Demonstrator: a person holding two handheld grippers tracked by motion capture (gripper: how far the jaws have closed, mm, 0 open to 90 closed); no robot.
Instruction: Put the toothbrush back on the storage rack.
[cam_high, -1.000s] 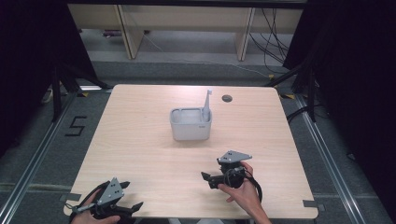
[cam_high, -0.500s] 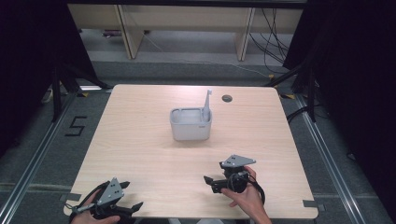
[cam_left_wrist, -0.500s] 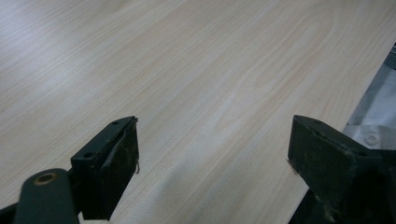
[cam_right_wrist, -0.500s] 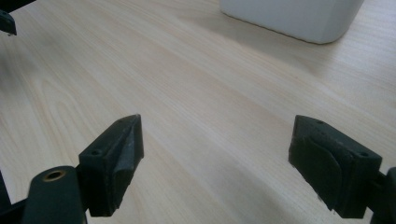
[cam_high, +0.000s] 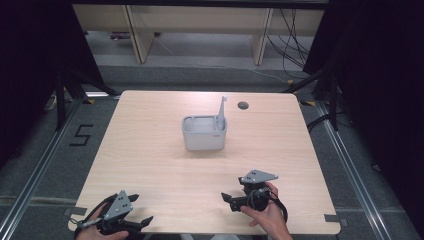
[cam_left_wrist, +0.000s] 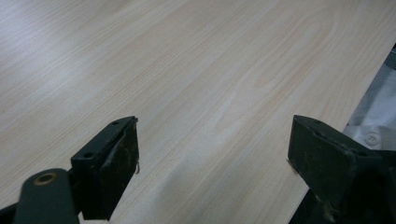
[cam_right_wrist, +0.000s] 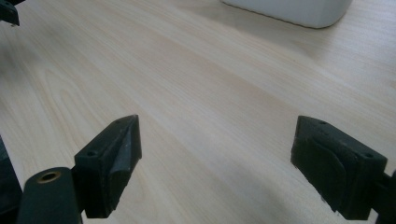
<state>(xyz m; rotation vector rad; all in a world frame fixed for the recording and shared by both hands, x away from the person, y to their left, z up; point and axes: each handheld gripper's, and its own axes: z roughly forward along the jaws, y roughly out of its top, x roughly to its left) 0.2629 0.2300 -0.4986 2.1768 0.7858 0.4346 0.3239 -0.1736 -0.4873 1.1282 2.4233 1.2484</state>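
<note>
A grey rectangular bin (cam_high: 204, 132) stands in the middle of the wooden table (cam_high: 150, 150), with a pale thin utensil handle (cam_high: 221, 107) sticking up from its right side. My right gripper (cam_high: 227, 199) rests near the front edge, right of centre, held by a hand; its jaws are wide open over bare wood (cam_right_wrist: 212, 154). The bin's lower edge (cam_right_wrist: 289, 11) shows at the top of the right gripper view. My left gripper (cam_high: 145, 221) lies at the front left corner, open, with nothing between its jaws (cam_left_wrist: 212, 154).
A round cable hole (cam_high: 243, 105) sits near the table's far right edge. The table's front edge (cam_left_wrist: 355, 88) runs close by the left gripper. Shelving (cam_high: 200, 25) and cables (cam_high: 295, 40) stand beyond the table's far side.
The right gripper has drawn slightly back toward the front edge and to the right. The left gripper has stayed where it was.
</note>
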